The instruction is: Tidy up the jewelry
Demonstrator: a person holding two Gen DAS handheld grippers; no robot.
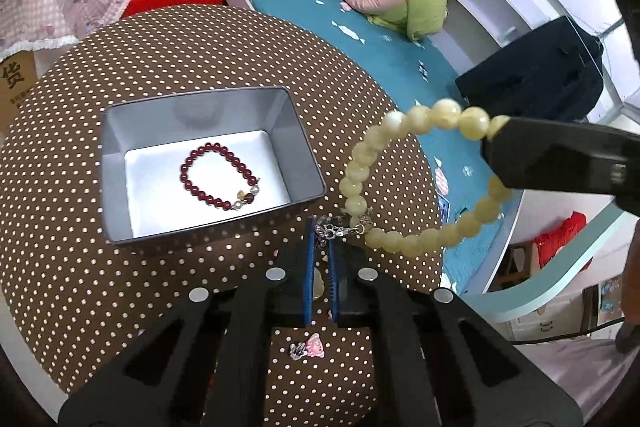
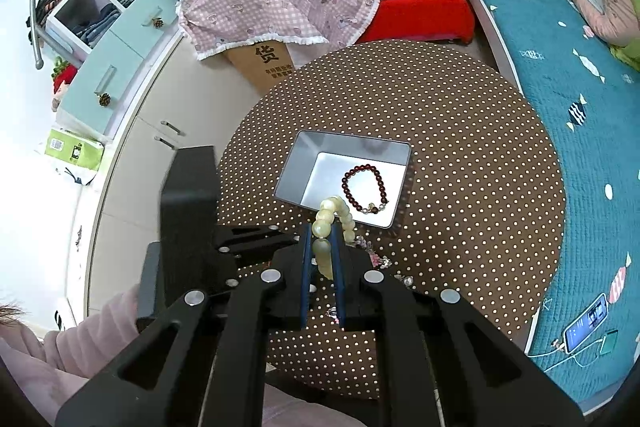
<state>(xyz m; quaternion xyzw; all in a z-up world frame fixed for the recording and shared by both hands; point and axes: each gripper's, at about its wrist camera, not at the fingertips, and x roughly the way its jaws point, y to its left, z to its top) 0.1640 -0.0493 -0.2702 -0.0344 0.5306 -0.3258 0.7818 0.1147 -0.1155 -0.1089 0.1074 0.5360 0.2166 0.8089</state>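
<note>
Two hand-held grippers [image 1: 321, 227] [image 2: 322, 231] pinch one yellow bracelet [image 1: 416, 183]; one red bracelet [image 1: 222, 177] in tin [image 1: 120, 187].

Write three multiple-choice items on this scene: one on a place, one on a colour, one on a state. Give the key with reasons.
1. Where is the red bracelet?
A. in the tin
B. on the cloth
C. in a gripper

2. What colour are the held bracelet's beads?
A. blue
B. pale yellow
C. black

3. What does the right gripper do?
A. stands open, empty
B. grips the tin
C. is shut on the beads

Key: A, it lies on the tin's floor; B, the beads are creamy yellow; C, beads sit pinched between its fingers, while the left gripper nips the clasp end.
</note>
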